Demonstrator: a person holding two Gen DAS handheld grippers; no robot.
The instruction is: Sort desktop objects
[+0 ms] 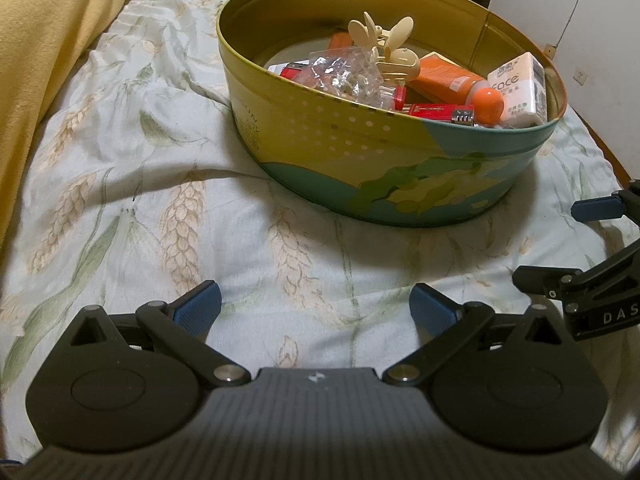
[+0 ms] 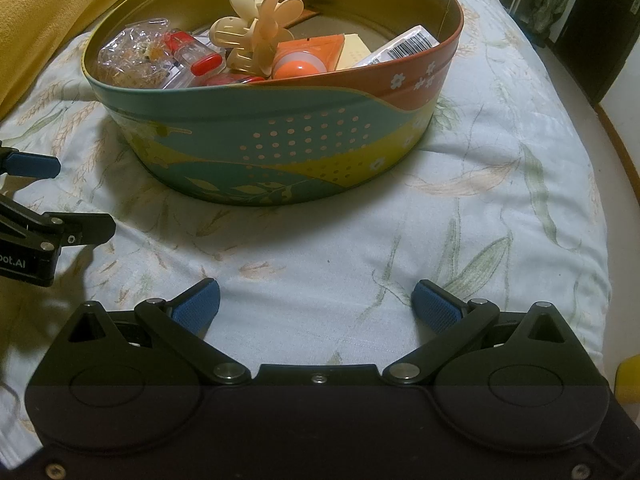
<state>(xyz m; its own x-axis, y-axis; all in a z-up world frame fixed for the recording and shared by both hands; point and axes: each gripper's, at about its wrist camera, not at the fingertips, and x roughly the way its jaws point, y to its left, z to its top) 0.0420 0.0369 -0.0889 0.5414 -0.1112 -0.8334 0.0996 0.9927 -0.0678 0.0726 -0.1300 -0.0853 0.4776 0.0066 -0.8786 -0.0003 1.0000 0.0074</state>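
- Left wrist view, far left: a yellow blanket (image 1: 44, 32) lies along the edge of the wheat-print bedsheet (image 1: 132, 184) you are working over.
- Your left gripper (image 1: 316, 306) sits low in the middle of this view, its blue pads spread wide with nothing between them, only sheet beneath.
- Ahead and slightly right stands the oval tin (image 1: 360, 148), resting on the sheet, well apart from your fingertips.
- Inside the tin, from left: a clear crinkled packet (image 1: 344, 74), a cream hair claw (image 1: 384, 46) on top of the pile, an orange tube (image 1: 452, 80) with a round cap, red-and-clear lighters (image 1: 428, 112) near the front wall, and a tissue pack (image 1: 520, 88) against the right side.
- At the right edge you see your right gripper (image 1: 560, 240) from the side, fingers parted and holding nothing.
- Right wrist view, left edge: your left gripper (image 2: 72, 196) shows again, fingers apart.
- The tin (image 2: 288, 136) sits ahead, with the packet (image 2: 132, 56), claw (image 2: 256, 36), tube (image 2: 304, 60) and a barcoded pack (image 2: 404, 50) inside.
- Your right gripper (image 2: 316, 304) hovers over bare sheet (image 2: 500, 200), pads wide apart and empty.
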